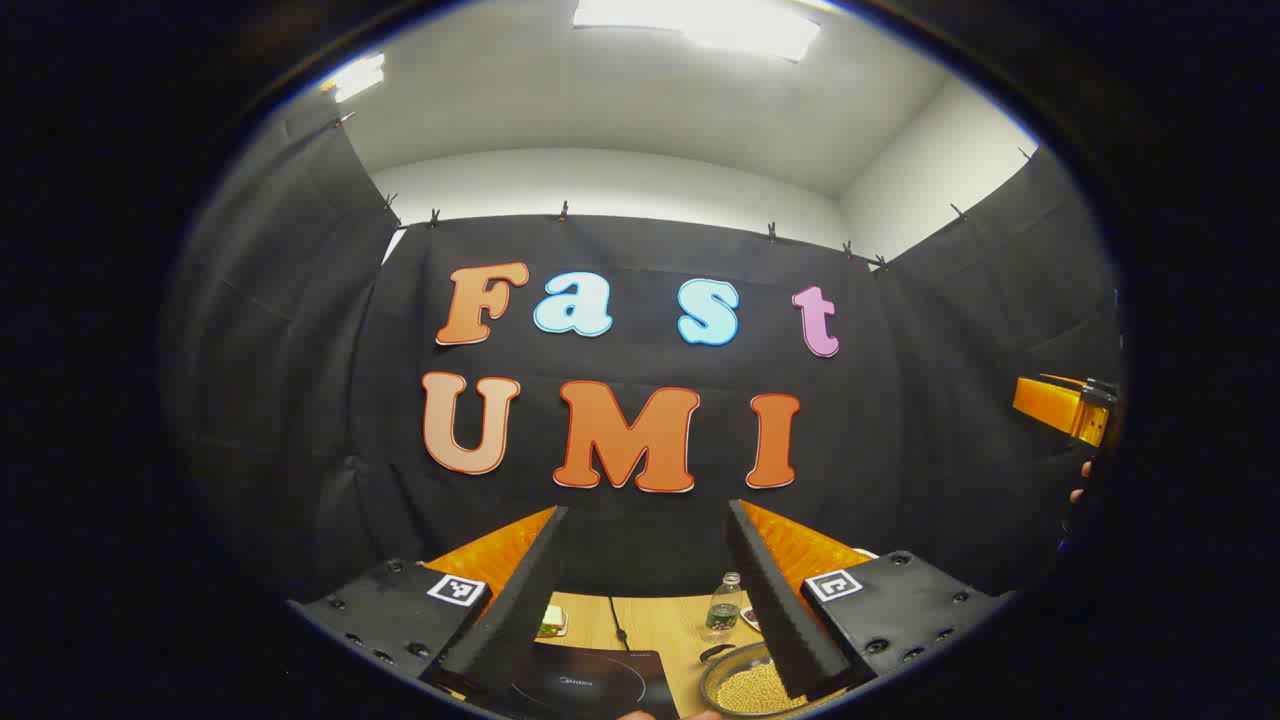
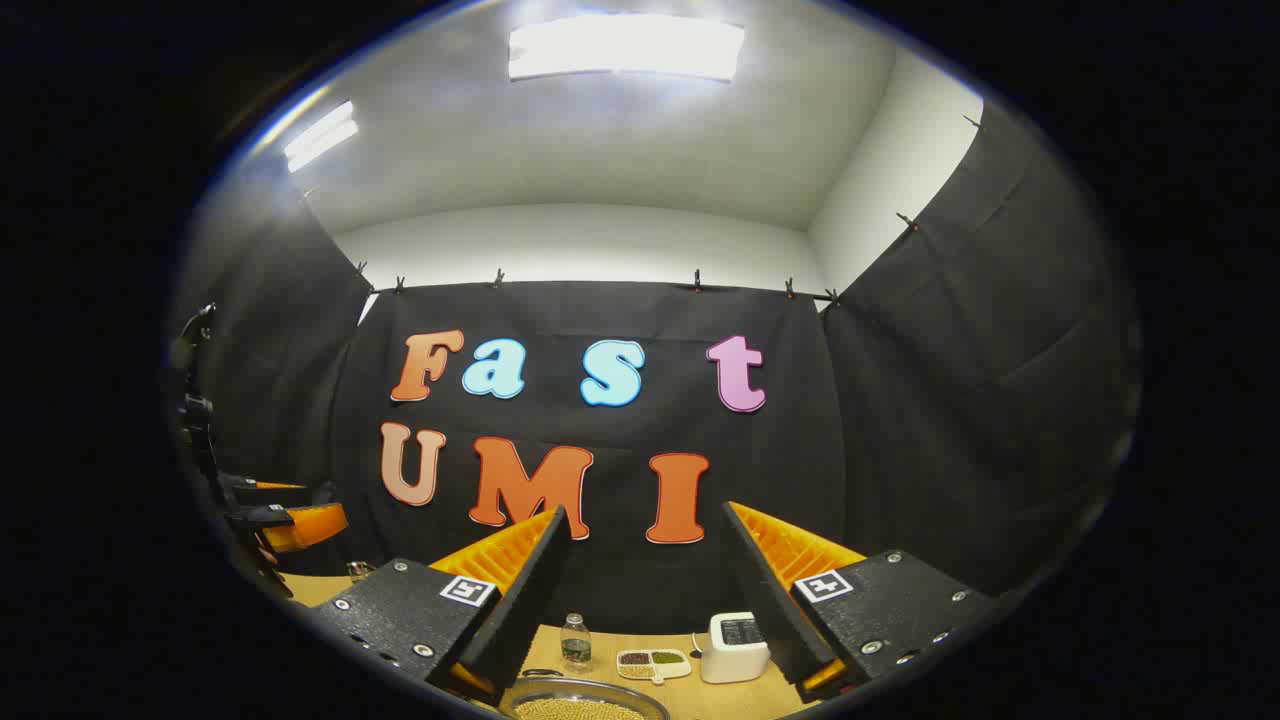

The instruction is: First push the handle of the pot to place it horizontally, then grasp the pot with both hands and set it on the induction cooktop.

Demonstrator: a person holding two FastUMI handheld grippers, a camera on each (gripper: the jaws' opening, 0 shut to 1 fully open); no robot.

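Wooden surface (image 1: 665,625) carries everything: the pot (image 1: 745,685) (full of pale beads) sits just right of the induction cooktop (image 1: 585,685), not on it. Your left claw (image 1: 648,600) and right claw (image 2: 640,600) hover high, both spread wide, gripping nothing. Handle push and lift both remain.

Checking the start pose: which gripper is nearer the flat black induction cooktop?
Left. The left gripper hovers over the near edge of the flat black induction cooktop. The right gripper is off to the right, facing the round metal pot.

Pot (image 1: 752,686) right of induction cooktop (image 1: 590,684)
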